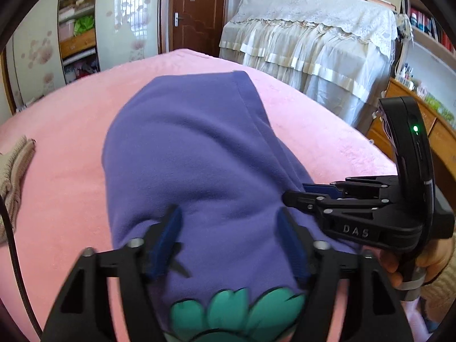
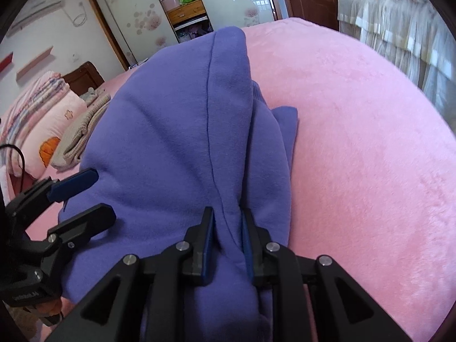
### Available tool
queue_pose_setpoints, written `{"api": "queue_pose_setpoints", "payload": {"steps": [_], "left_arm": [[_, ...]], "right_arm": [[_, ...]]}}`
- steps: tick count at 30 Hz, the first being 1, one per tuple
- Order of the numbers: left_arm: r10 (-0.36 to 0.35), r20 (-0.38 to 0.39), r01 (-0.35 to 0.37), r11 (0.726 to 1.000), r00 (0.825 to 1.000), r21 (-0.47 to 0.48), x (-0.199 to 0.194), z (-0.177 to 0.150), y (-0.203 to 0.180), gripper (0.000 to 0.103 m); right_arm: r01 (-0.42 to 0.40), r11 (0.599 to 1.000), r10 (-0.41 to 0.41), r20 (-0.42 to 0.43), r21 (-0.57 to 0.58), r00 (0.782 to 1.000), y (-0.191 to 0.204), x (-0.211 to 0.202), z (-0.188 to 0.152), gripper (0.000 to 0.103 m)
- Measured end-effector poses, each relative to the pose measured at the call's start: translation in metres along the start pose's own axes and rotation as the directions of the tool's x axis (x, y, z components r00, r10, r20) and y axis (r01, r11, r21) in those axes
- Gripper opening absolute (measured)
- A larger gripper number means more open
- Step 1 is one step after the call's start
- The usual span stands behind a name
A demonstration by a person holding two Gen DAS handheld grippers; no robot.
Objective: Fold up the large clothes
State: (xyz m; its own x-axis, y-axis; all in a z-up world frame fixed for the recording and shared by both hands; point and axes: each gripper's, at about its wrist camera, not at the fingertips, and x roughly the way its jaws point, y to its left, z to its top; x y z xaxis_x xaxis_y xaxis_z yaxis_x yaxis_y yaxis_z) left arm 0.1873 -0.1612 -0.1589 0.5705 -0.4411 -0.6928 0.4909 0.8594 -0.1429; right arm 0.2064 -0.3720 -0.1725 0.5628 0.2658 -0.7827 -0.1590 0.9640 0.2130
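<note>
A purple sweatshirt (image 1: 193, 148) lies folded lengthwise on the pink bed cover (image 1: 62, 176), with a teal print (image 1: 236, 310) at its near end. My left gripper (image 1: 228, 230) stands open over the near part of the cloth, its blue pads wide apart and pinching nothing. From the right wrist view the left gripper (image 2: 91, 196) sits at the sweatshirt's (image 2: 171, 131) left edge. My right gripper (image 2: 226, 230) is shut on a raised ridge of purple fabric, which fills the narrow gap between its pads. In the left wrist view the right gripper (image 1: 296, 195) rests on the garment's right side.
A folded beige knit (image 2: 82, 131) lies left of the sweatshirt, beside a pink pillow (image 2: 37, 114). Furniture under a lace cover (image 1: 313, 42) and a wooden dresser (image 1: 413, 108) stand beyond the bed's right edge. A black cable (image 1: 11, 242) hangs at the left. Pink cover (image 2: 356, 156) stretches to the right.
</note>
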Motion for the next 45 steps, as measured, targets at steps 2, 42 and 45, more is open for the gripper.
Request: {"api": "queue_pose_setpoints", "payload": {"steps": [2,42,45], "left_arm": [[-0.016,-0.019,0.015,0.999,1.0,-0.032,-0.005,0.005,0.0,0.094],[-0.002,0.018,0.004,0.989,1.0,-0.149,0.02,0.041,0.029,0.102],[0.065,-0.003,-0.065,0.996,0.998,-0.054,0.036,0.036,0.009,0.102]], "right_arm": [[-0.002,1.0,0.002,0.006,-0.005,1.0,0.003,-0.008,0.003,0.027],[0.105,0.989,-0.118,-0.126,-0.104,0.985,0.045,0.044,0.149,0.013],[0.139,0.989,-0.146,-0.137,-0.059,0.98,0.025,0.051,0.134,0.013]]}}
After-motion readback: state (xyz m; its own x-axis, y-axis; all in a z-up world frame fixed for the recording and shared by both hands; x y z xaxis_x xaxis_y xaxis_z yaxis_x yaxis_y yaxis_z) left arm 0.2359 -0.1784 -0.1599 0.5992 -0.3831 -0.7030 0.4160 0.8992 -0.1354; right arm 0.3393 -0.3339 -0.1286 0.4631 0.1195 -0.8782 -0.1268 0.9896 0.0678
